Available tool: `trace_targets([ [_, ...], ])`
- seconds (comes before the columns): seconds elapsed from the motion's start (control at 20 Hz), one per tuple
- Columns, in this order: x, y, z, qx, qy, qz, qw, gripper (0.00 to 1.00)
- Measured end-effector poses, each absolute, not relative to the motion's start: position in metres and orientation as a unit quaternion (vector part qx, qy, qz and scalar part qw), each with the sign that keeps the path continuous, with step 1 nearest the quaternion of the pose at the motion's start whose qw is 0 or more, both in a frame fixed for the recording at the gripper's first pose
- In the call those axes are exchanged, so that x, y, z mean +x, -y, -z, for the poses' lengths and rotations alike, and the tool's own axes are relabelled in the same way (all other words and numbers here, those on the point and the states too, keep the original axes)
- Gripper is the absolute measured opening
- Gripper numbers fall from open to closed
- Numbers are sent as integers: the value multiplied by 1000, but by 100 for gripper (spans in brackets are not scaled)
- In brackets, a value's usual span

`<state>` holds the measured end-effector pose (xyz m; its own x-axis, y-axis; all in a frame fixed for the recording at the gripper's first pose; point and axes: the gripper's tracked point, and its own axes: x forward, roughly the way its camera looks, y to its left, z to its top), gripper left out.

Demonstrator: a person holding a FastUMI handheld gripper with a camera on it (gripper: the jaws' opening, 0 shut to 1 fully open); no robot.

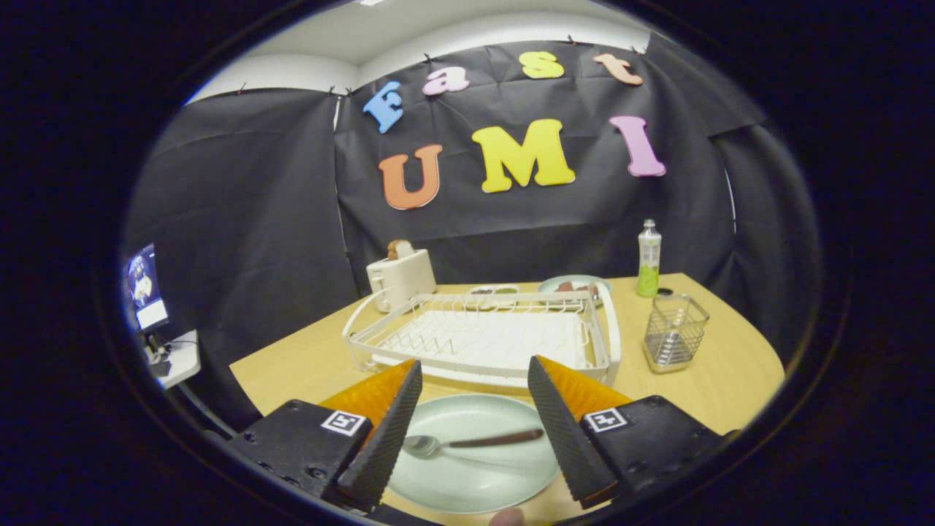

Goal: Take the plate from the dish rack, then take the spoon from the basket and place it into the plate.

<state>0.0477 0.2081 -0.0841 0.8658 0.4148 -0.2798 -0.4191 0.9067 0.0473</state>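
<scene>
Gripper [475, 424] hanging wide apart over plate [475, 467], gripping nothing. Spoon [467, 442] lying in plate between fingers. Dish rack [486, 340] sitting beyond, basket [674, 332] standing beside rack.

Tool-mounted fisheye, close above table [307, 358], facing wall [241, 219]

Spoon [467, 442] lies in plate [475, 453] — jaws apart.
</scene>
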Motion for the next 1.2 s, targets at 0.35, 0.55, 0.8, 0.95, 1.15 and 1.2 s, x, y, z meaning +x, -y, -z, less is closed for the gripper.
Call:
trace_targets([
  [0.35, 43, -195, 26, -59, -39, -163, 984, 100],
  [0.55, 25, -191, -8, -60, 6, -130, 990, 100],
  [0.8, -1, -188, -34, -52, 46, -82, 994, 100],
  [0.95, -18, -204, -38, -46, 62, -77, 994, 100],
  [1.15, -27, -229, -24, -23, 49, -99, 994, 100],
  [1.2, -27, -235, -22, -23, 47, -102, 993, 100],
])
